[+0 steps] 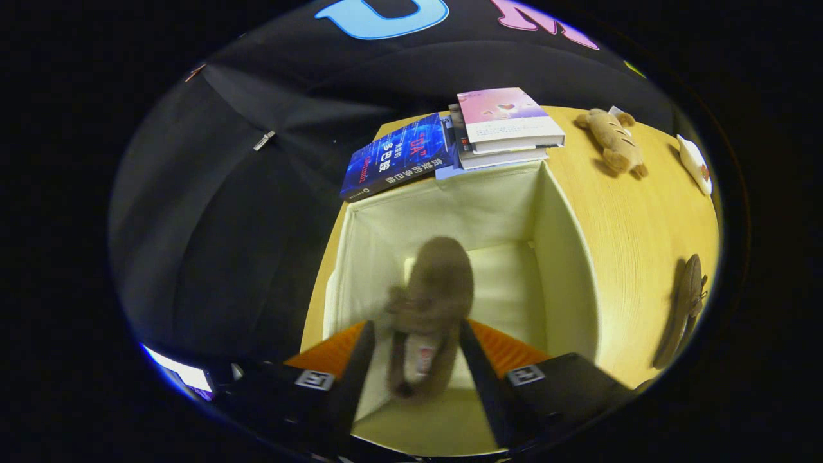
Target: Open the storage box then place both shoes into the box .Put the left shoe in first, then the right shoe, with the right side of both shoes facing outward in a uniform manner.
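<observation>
My claw [416,360] over open storage box [559,257] on wooden table [636,231]. Brown shoe [431,302] blurred between my fingers, inside box; grip or release, cannot tell. Second shoe [685,308] on table beside box. Books [450,145] behind box.

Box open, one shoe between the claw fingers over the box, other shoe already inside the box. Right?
Not quite. In the gripper view the other shoe lies on the table beside the box, not inside. The claw does hold one shoe over the open box.
</observation>
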The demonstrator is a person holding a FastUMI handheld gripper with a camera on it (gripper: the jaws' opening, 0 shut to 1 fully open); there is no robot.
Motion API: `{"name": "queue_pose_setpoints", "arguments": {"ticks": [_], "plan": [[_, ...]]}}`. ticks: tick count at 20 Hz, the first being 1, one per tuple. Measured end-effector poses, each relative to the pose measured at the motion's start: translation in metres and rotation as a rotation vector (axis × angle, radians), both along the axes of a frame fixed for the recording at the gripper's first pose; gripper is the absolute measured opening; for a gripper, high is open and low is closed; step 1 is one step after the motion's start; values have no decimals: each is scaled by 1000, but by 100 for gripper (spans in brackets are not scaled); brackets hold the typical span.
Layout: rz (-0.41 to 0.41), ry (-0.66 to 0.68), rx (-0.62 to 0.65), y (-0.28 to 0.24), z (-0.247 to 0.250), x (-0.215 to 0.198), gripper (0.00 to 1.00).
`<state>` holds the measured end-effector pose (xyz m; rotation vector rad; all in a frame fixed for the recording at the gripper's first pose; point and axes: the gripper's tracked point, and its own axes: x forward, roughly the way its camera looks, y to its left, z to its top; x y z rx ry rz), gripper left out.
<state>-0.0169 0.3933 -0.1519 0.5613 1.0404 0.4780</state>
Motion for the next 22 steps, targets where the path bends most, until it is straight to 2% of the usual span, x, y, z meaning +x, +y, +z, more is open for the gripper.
{"name": "queue_pose_setpoints", "arguments": {"ticks": [1, 6, 10, 16, 22], "plan": [[8, -11, 7, 4, -2, 0, 100], [21, -66, 49, -13, 19, -4, 98], [36, -138, 55, -54, 34, -7, 98], [-31, -238, -19, -182, 33, -6, 98], [-165, -192, -89, -302, -12, -21, 98]]}}
